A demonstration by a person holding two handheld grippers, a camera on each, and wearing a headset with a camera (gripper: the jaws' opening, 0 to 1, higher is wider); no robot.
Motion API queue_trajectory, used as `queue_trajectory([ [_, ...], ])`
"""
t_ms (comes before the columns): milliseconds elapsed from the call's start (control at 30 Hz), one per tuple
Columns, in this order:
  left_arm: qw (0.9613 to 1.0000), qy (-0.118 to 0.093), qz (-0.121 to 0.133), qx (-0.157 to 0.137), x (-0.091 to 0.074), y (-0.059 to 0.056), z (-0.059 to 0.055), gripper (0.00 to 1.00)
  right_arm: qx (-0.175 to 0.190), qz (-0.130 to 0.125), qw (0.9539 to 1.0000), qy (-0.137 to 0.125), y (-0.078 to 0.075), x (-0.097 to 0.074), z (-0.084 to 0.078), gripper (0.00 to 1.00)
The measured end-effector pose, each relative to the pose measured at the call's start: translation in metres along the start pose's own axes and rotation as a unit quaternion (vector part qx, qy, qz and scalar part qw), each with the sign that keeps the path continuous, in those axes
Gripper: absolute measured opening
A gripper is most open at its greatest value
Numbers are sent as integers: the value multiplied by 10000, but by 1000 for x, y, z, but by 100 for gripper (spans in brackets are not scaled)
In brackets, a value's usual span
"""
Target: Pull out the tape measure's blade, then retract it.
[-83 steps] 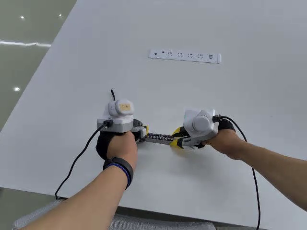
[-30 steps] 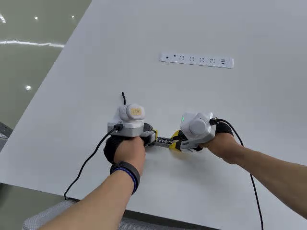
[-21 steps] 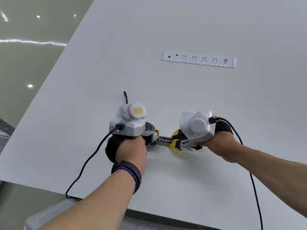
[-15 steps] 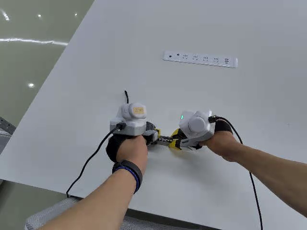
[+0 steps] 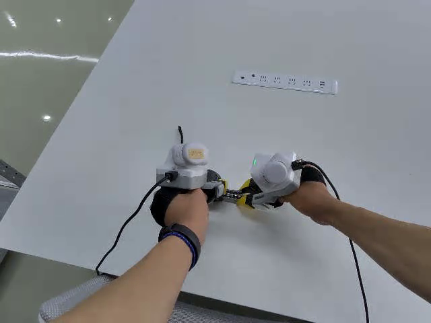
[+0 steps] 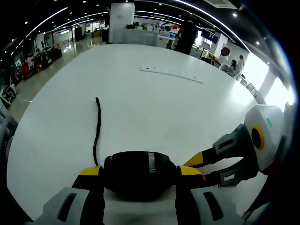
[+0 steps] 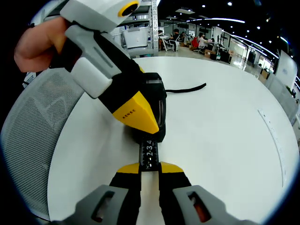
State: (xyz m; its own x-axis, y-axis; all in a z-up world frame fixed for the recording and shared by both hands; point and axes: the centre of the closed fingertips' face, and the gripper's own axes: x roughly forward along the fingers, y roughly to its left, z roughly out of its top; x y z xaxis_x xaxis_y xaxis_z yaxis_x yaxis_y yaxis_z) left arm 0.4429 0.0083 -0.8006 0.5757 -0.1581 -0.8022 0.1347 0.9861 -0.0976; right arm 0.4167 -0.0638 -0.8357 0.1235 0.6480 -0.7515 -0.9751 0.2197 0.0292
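2 grips: left claw (image 6: 139,172) clamps tape measure (image 7: 156,105), right claw (image 7: 149,169) pinches blade (image 7: 149,152).

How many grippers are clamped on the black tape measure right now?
2. The left gripper is shut on the black tape measure case; the right gripper is shut on the dark numbered blade, close to the case.

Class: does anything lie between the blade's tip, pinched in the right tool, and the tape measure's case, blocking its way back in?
Nothing visible does. The short blade runs bare from the right tool straight to the tape measure case, which the left tool clamps by its sides, clear of the blade's path.
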Motion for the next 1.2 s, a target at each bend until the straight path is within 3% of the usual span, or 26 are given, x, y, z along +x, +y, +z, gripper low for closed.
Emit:
queue_trajectory([
  [1200,9999,-13,-84,-92,0,2,1,57,-195,103,9997,58,1,13,16,12],
])
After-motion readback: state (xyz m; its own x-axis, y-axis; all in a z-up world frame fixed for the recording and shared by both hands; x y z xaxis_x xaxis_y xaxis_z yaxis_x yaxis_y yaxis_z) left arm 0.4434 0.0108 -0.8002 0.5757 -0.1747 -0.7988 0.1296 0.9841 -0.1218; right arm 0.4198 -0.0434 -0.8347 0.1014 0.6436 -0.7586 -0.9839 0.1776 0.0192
